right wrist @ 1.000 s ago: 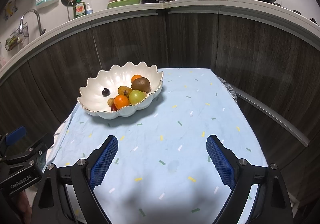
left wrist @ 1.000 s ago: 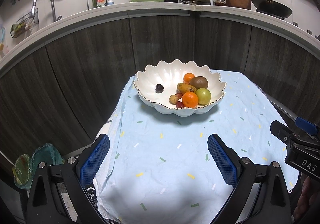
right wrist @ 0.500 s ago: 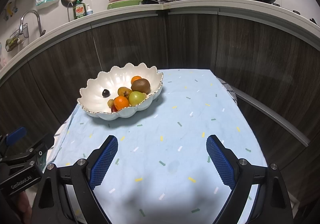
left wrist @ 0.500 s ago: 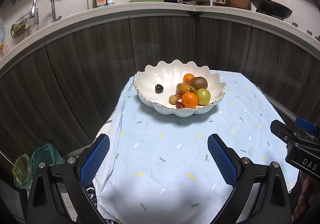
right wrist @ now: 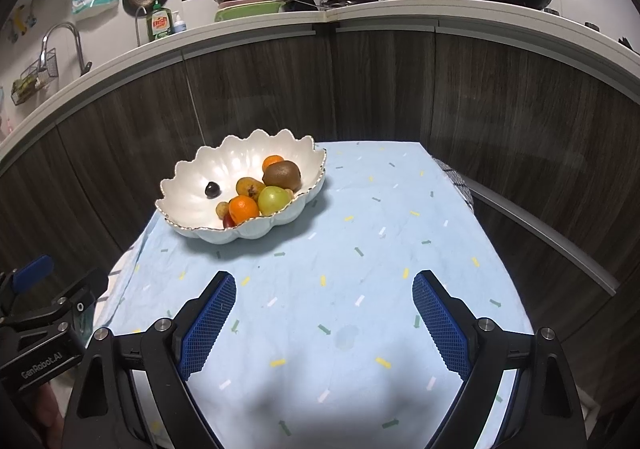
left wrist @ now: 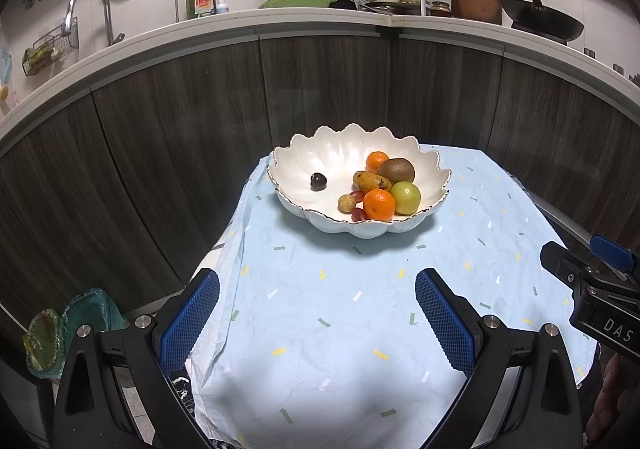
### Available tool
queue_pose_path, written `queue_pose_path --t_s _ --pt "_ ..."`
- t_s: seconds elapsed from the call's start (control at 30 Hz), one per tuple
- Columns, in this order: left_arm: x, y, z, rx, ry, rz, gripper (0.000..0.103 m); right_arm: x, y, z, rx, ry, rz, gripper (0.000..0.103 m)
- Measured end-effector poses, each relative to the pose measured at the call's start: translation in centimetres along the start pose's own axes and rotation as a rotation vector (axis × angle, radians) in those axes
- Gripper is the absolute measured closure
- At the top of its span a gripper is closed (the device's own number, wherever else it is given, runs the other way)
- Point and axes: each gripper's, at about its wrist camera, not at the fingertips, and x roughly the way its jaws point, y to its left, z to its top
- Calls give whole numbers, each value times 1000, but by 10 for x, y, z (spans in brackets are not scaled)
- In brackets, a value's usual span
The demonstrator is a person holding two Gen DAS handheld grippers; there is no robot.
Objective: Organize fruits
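A white scalloped bowl (left wrist: 304,157) (right wrist: 192,177) stands at the far end of a light blue tablecloth (left wrist: 340,309) (right wrist: 360,269). It holds two oranges (left wrist: 379,204) (right wrist: 243,208), a kiwi (left wrist: 396,169) (right wrist: 282,174), a green fruit (left wrist: 405,197) (right wrist: 273,199), a small mango (left wrist: 371,181), a dark plum (left wrist: 318,181) (right wrist: 212,189) and small red and tan fruits. My left gripper (left wrist: 318,289) is open and empty near the table's front. My right gripper (right wrist: 324,289) is open and empty beside it.
Dark wood cabinet fronts curve around behind the table. The counter above carries a sink tap (left wrist: 86,15), dish soap (left wrist: 202,1), pots and a wok (left wrist: 542,19). A green bag (left wrist: 68,325) lies on the floor left of the table.
The bowl sits very slightly lower in the right wrist view; both grippers stay open and almost still.
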Motion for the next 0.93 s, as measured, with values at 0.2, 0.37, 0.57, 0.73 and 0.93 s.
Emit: queue_pose_path --t_s 0.2,0.37,0.57,0.73,0.93 --pt "-1 0 0 -2 1 -1 3 0 0 0 0 0 1 12" --pt "-2 -1 1 -4 2 -5 3 0 0 0 2 0 1 12" --pt "-1 -2 1 -4 8 -7 3 0 -1 0 1 1 1 12" --pt "0 -3 0 -3 10 -8 3 0 -1 0 2 1 1 12" --pt "-1 -3 -1 -1 -5 -1 3 1 -1 0 5 2 2 12"
